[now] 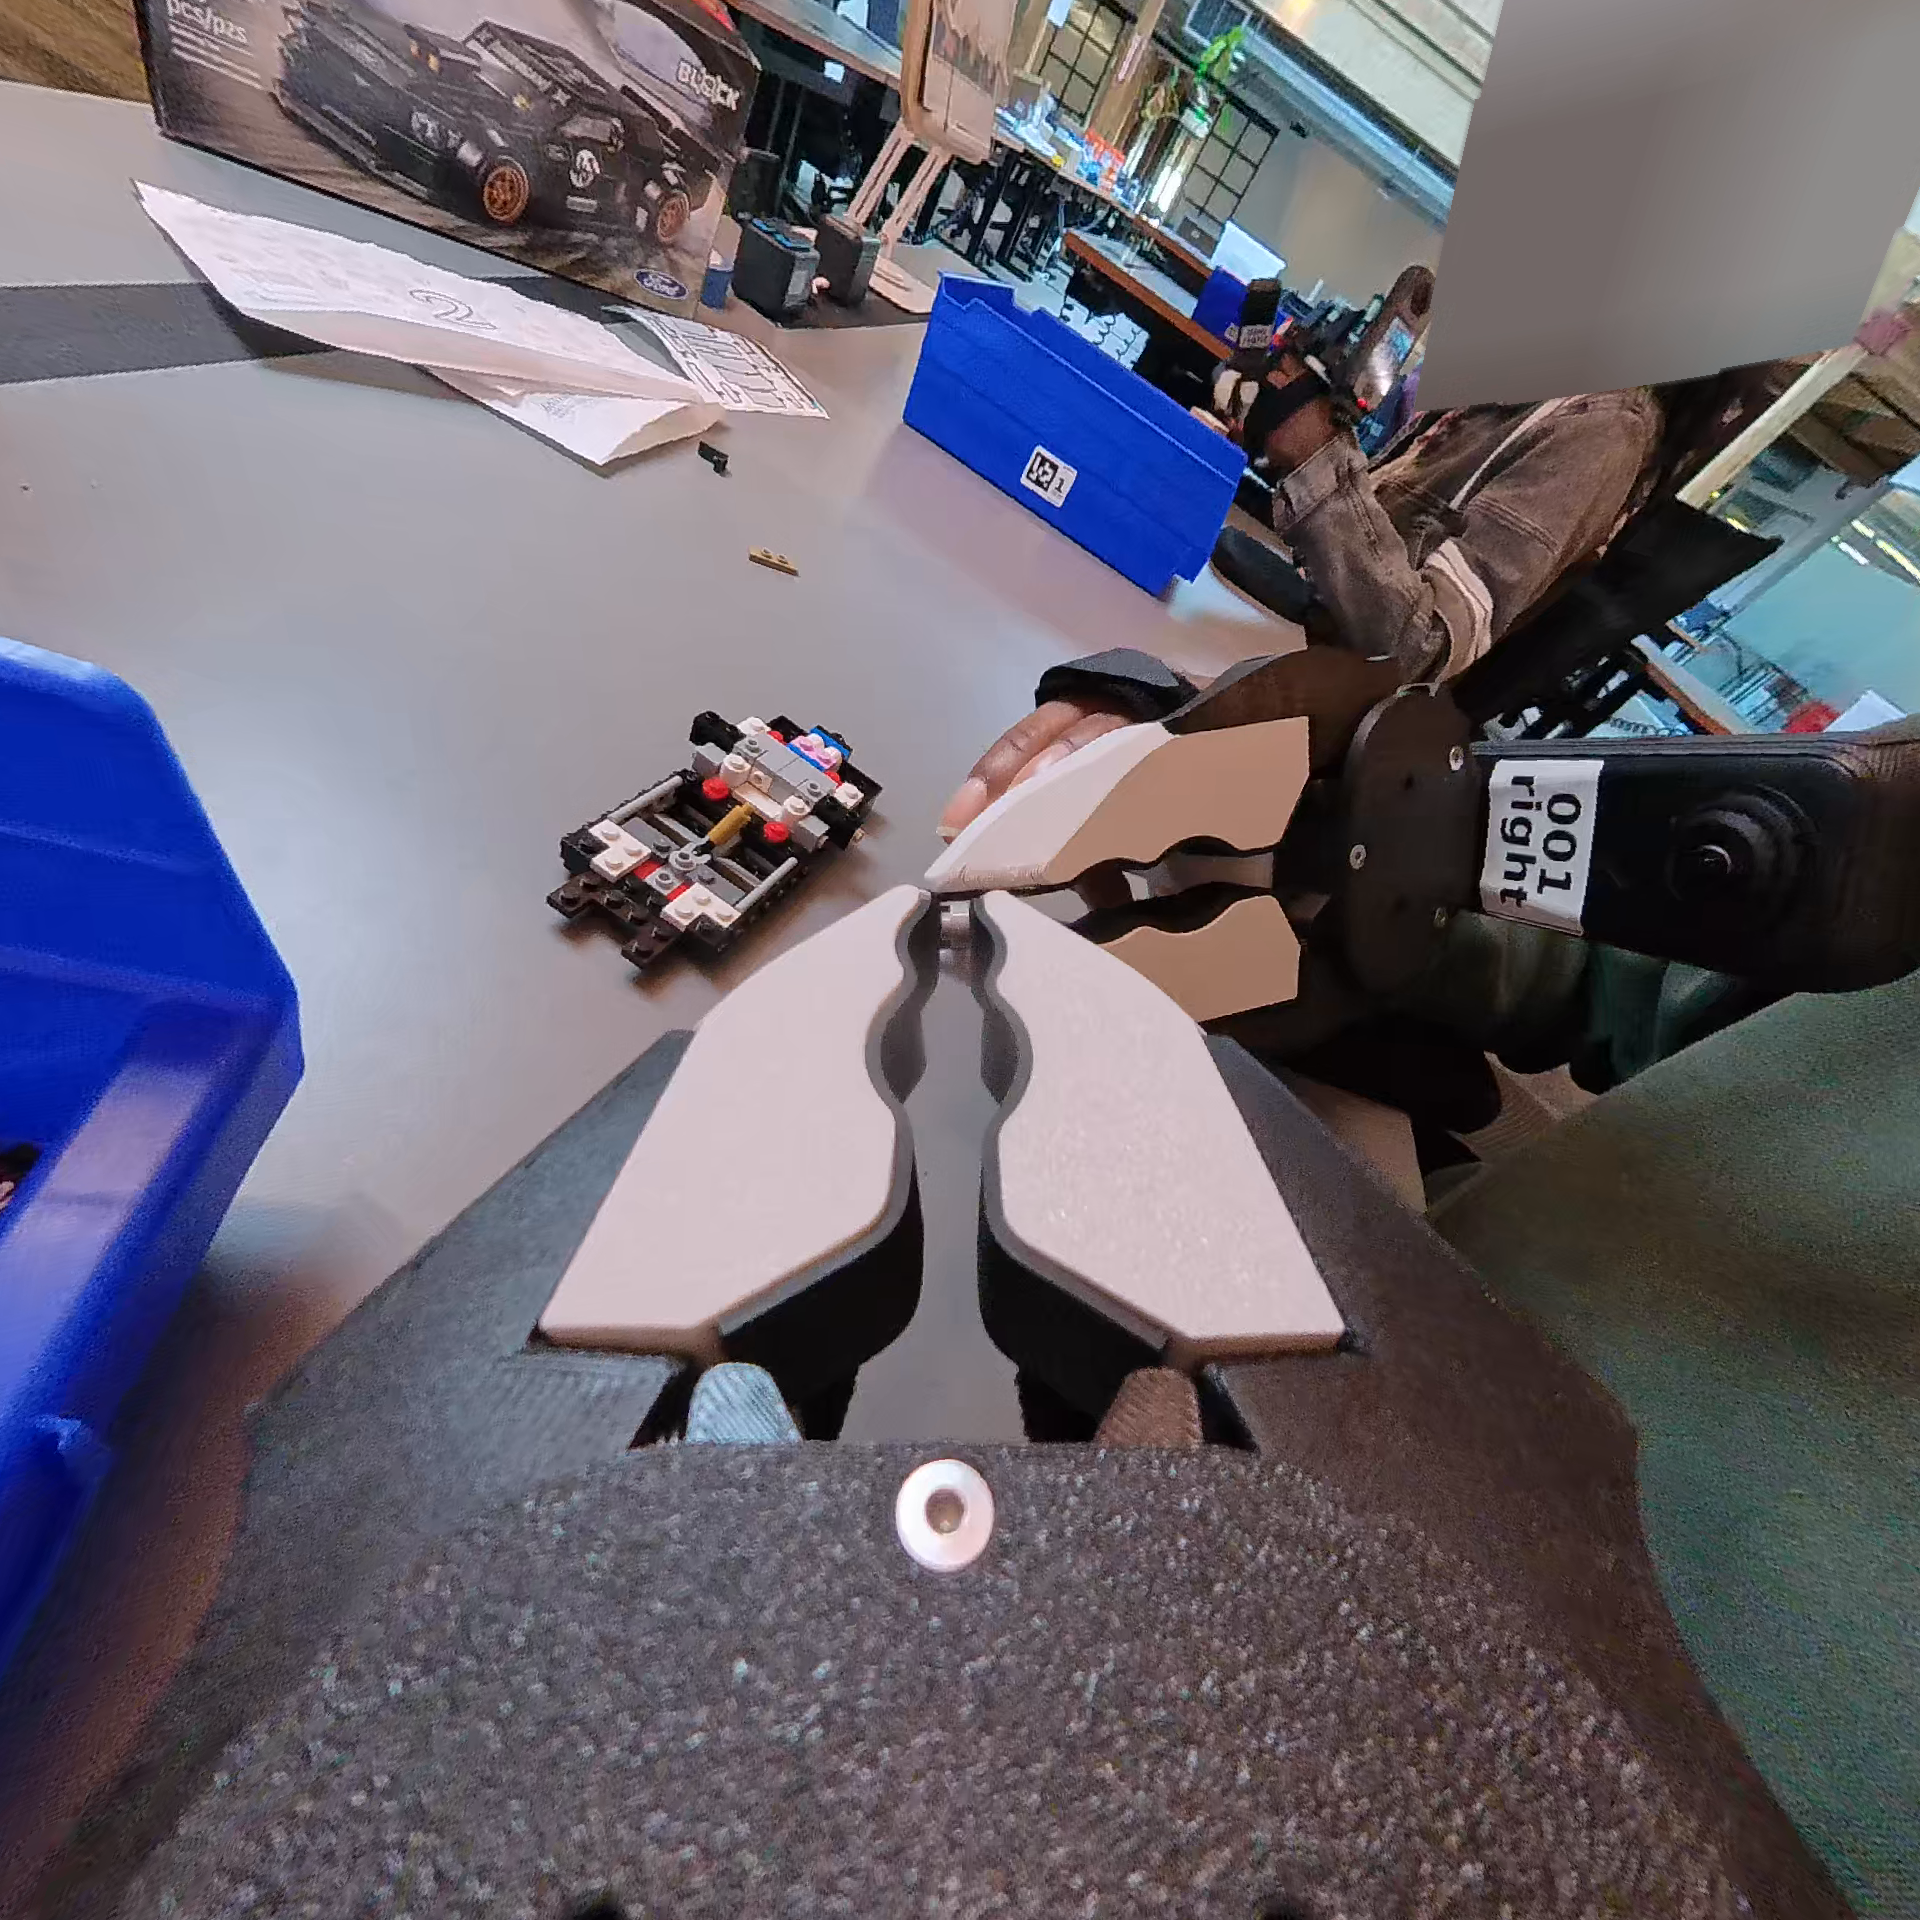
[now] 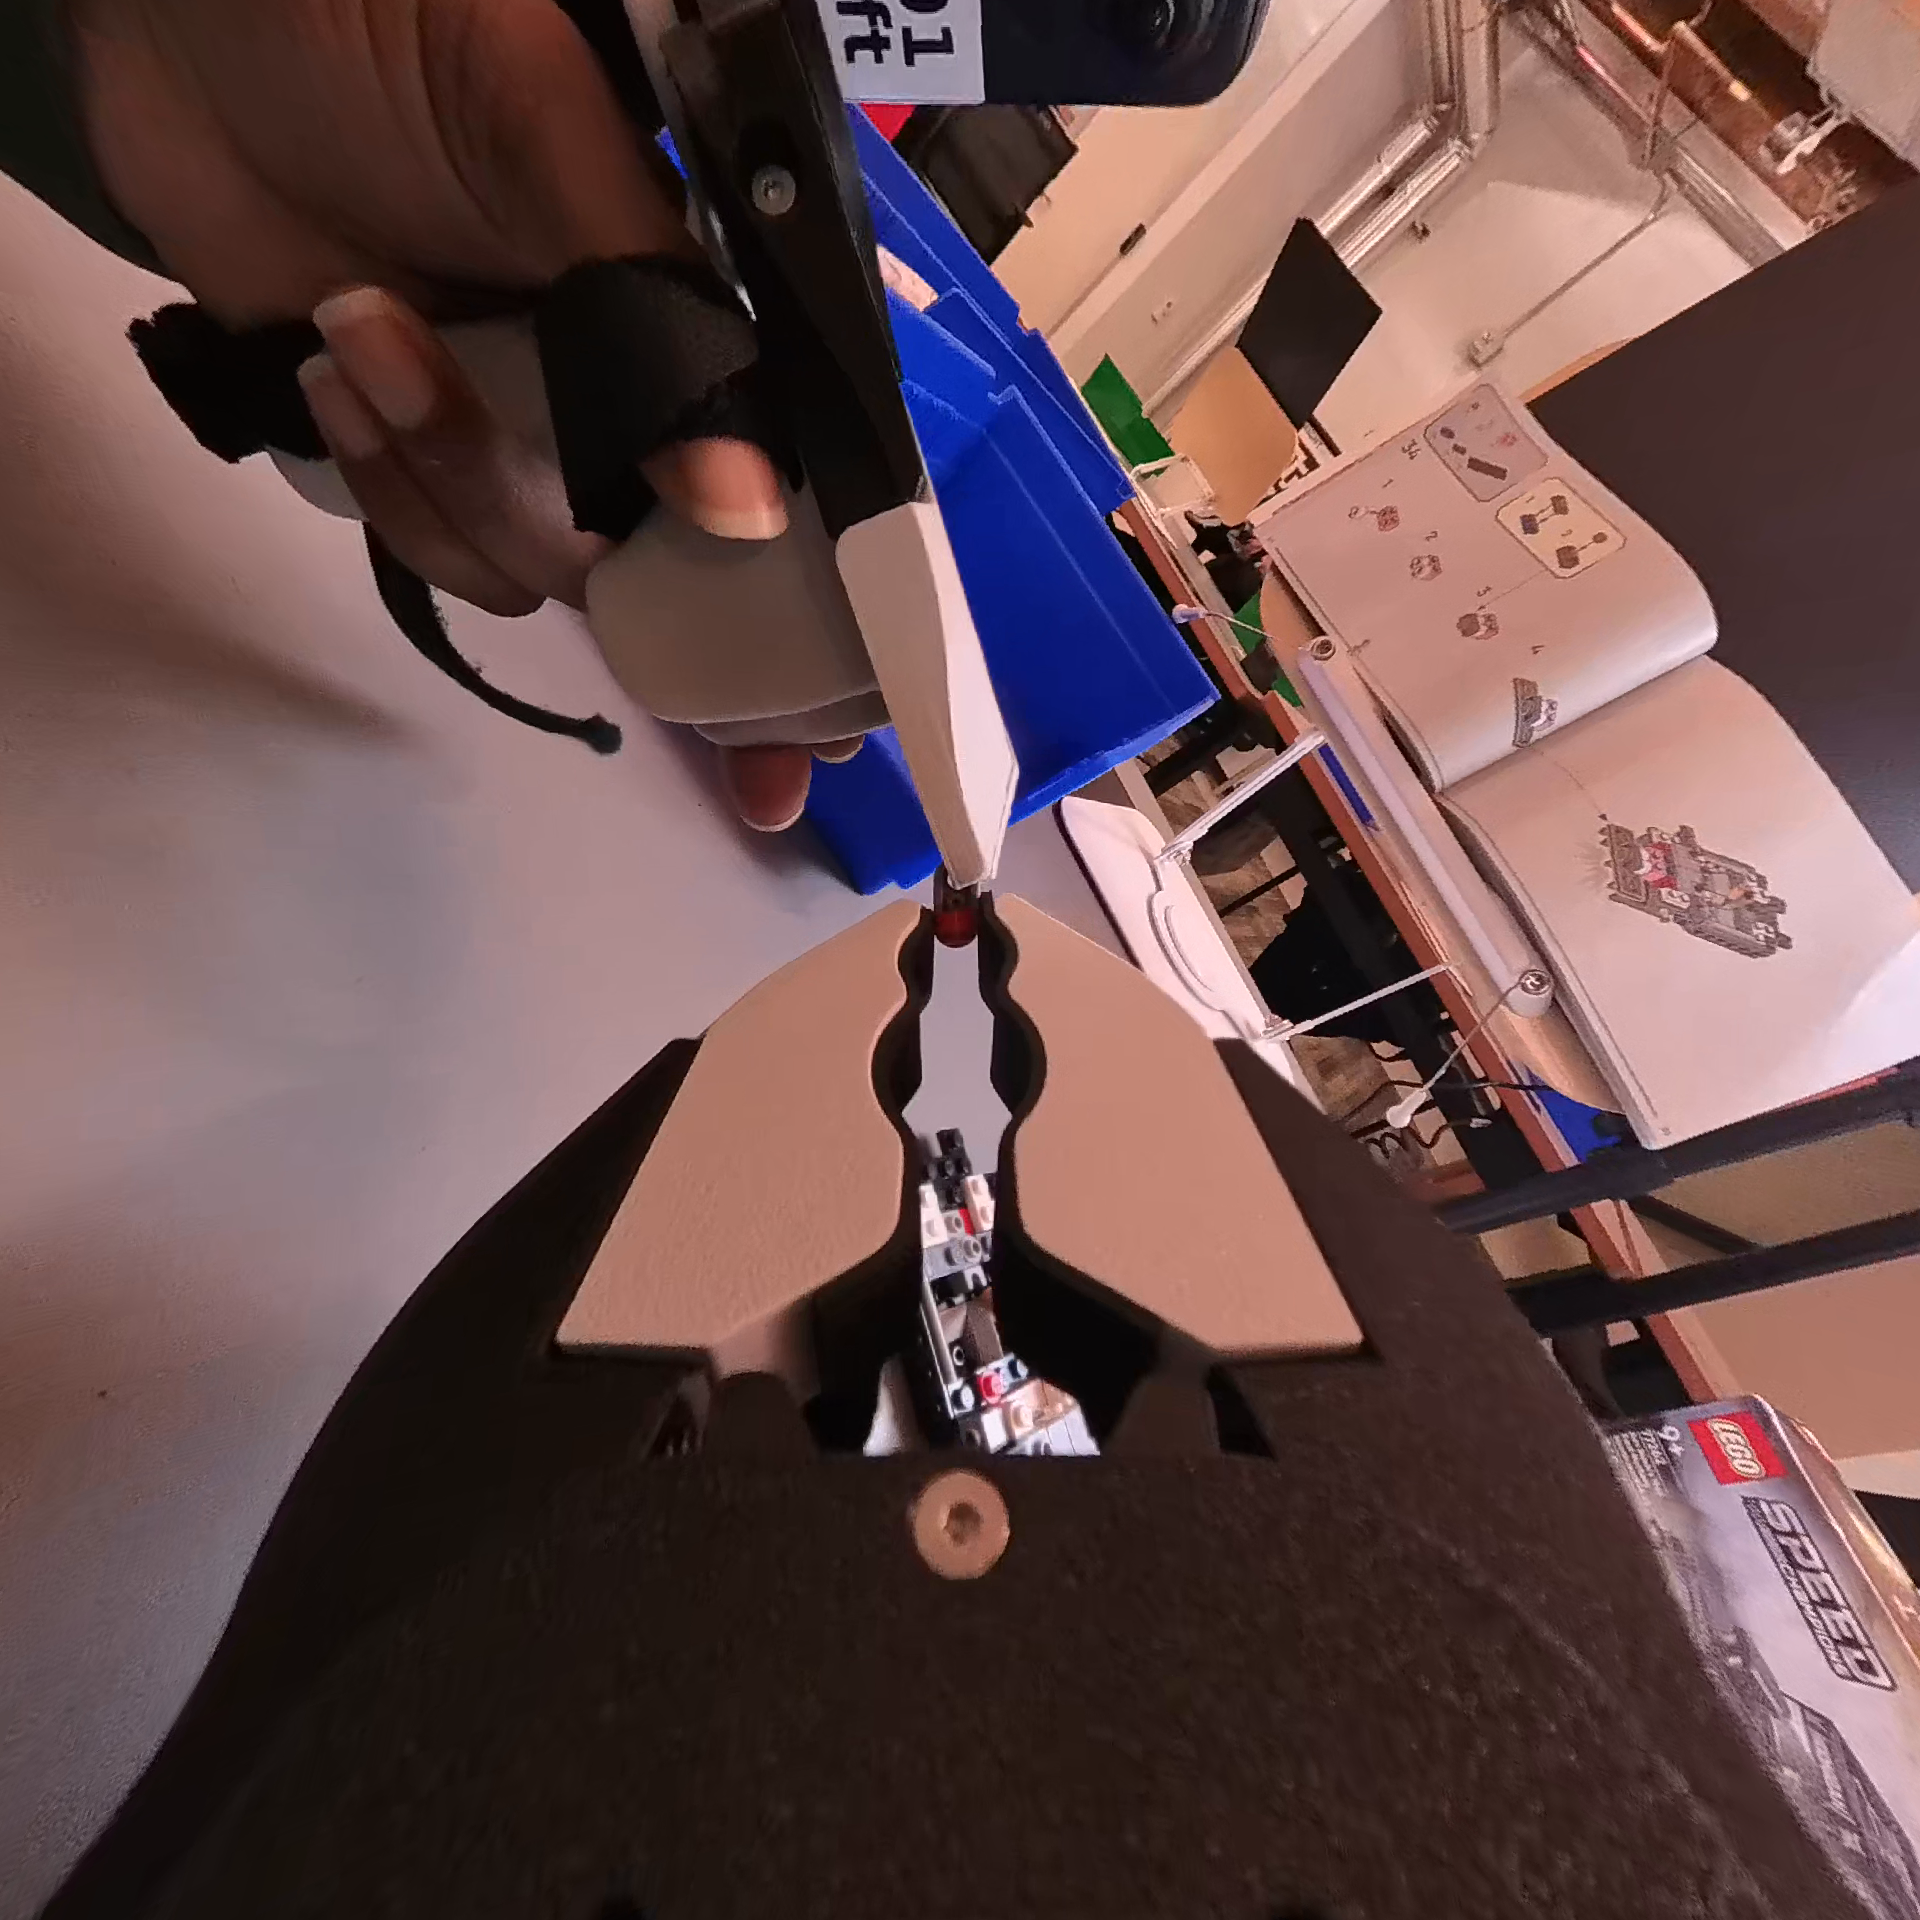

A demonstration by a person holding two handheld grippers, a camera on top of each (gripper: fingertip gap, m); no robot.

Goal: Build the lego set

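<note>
My left gripper is shut on a small light-grey piece at its fingertips. My right gripper is shut on a small red and dark piece. The two grippers meet tip to tip at right angles, so the pieces touch or nearly touch. The right gripper enters the left wrist view from the right. The left gripper comes down from the top of the right wrist view. A part-built brick car chassis lies on the grey table just left of the tips. It also shows through my right fingers' gap.
A blue bin stands close on the left and another blue bin farther back. A set box, paper sheets, a small tan piece and a black piece lie beyond. An open instruction booklet stands propped up. Both grippers' tips are close together, under 4 cm apart.
</note>
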